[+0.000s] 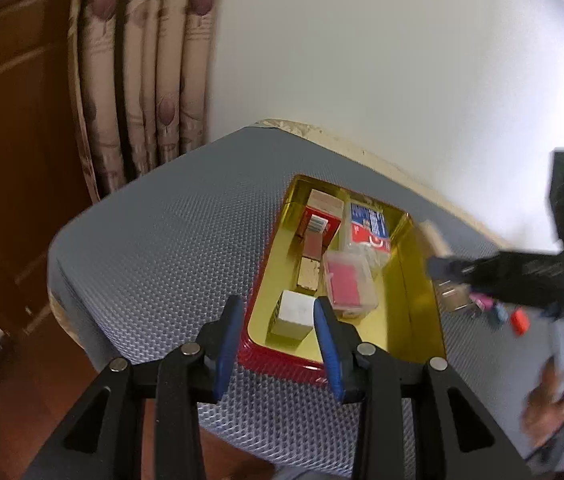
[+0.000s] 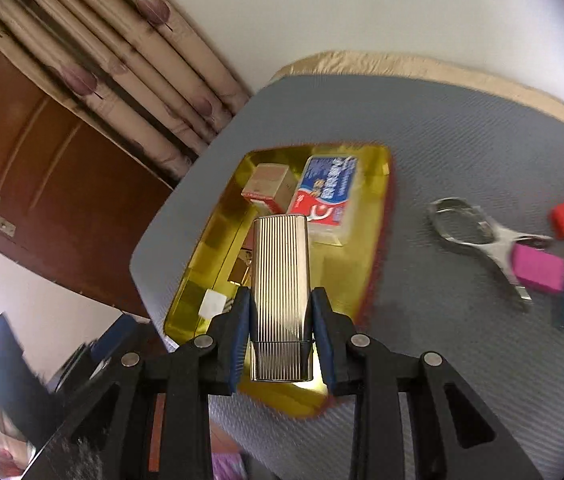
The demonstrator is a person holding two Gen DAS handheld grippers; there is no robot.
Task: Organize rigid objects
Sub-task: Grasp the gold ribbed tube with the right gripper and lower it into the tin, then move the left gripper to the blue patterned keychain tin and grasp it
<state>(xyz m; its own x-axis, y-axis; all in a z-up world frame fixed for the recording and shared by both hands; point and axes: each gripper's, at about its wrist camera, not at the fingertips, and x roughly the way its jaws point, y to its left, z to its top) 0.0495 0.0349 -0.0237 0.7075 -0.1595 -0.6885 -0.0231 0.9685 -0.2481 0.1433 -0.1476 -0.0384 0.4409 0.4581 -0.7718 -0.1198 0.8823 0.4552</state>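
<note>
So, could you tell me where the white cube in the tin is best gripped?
Across the white cube's two upright side faces, from above: it stands free in the gold tin's near corner. The open left gripper already straddles it.

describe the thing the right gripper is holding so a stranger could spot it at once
Find the gold-lined tin tray with a red rim on the grey mat. Above it, the right gripper clamps a ribbed silver metal case between its blue pads. Unlike the printed boxes below, it is shiny, plain and finely grooved lengthwise.
</note>
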